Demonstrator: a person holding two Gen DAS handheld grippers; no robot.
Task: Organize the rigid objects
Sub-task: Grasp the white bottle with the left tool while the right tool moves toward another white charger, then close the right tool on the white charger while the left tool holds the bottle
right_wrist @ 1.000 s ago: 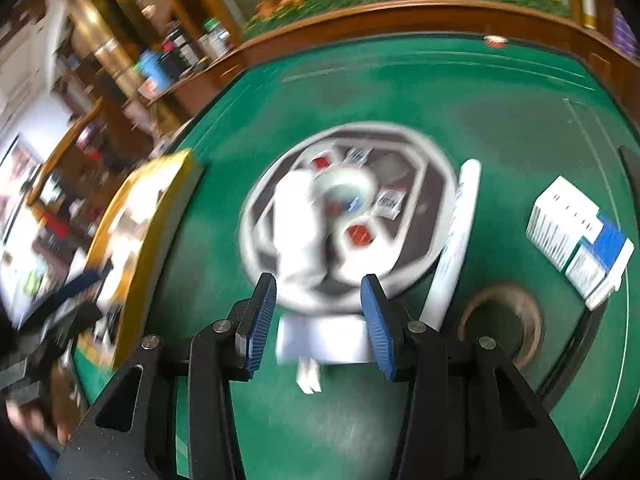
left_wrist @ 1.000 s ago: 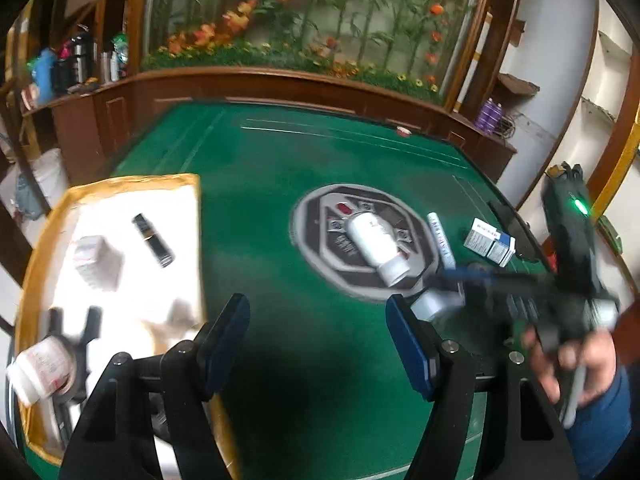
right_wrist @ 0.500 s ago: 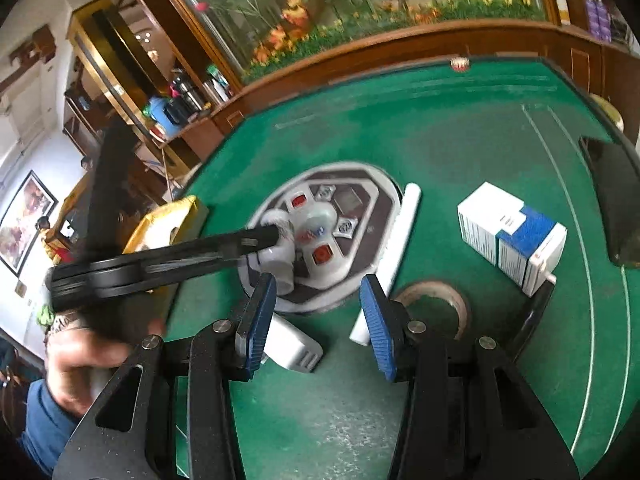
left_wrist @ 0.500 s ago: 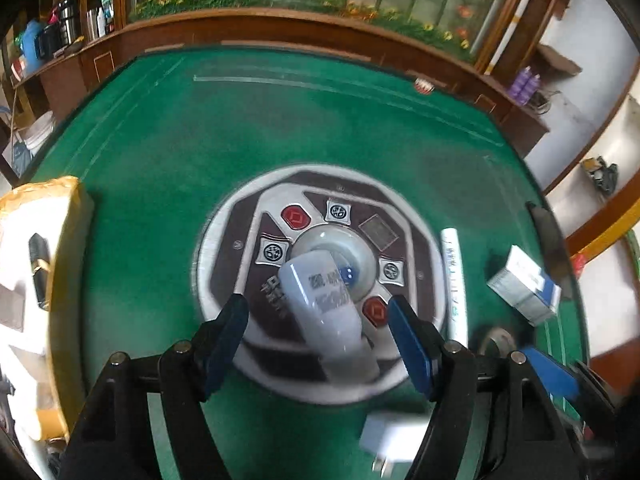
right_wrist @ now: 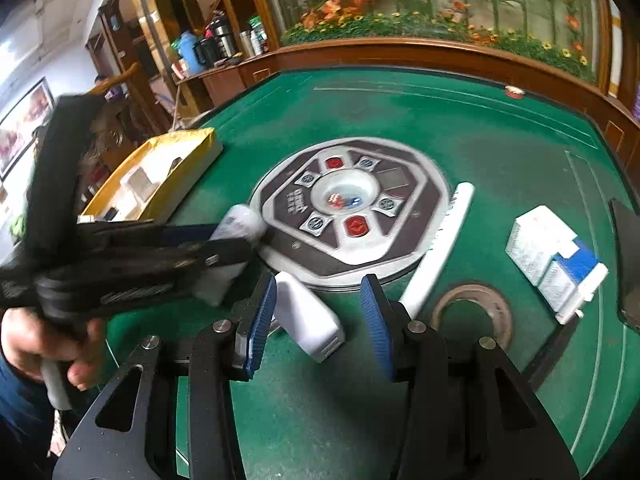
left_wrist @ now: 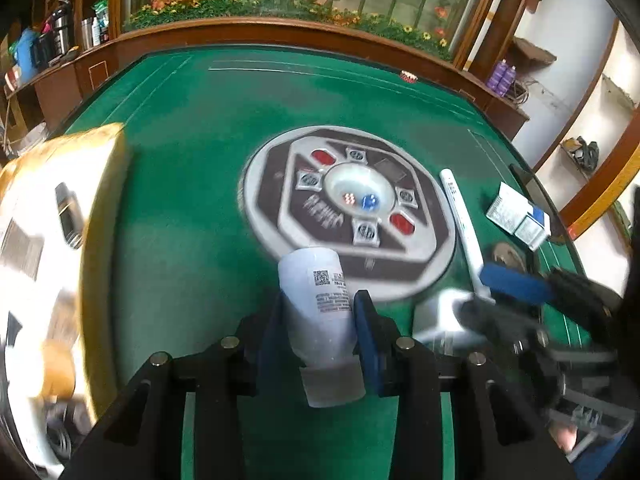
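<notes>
Nearest us, our left claw (left_wrist: 318, 332) has just been closing and is now clamped on the white bottle (left_wrist: 316, 300), both blue pads pressed to its sides, cap end toward us; blur makes it hard to say whether the bottle is clear of the tabletop (left_wrist: 192, 184).

Our right claw (right_wrist: 318, 316) stands apart around the white charger block (right_wrist: 306, 316). One pad is just beside it, the other has a gap, so no grip yet.

Just past the right claw's right finger lies the white tube (right_wrist: 440, 248), loose on the felt. Further right sits the blue-and-white box (right_wrist: 554, 256), also loose.

Off to the left of the left claw is the yellow-rimmed tray (left_wrist: 100, 240), already holding a few small items, including a dark stick-like thing (left_wrist: 68, 216) and a pale box (right_wrist: 138, 184).

We judge the job about midway: some things are in the tray, the bottle is in hand, and the charger, tube and box are left to move.
</notes>
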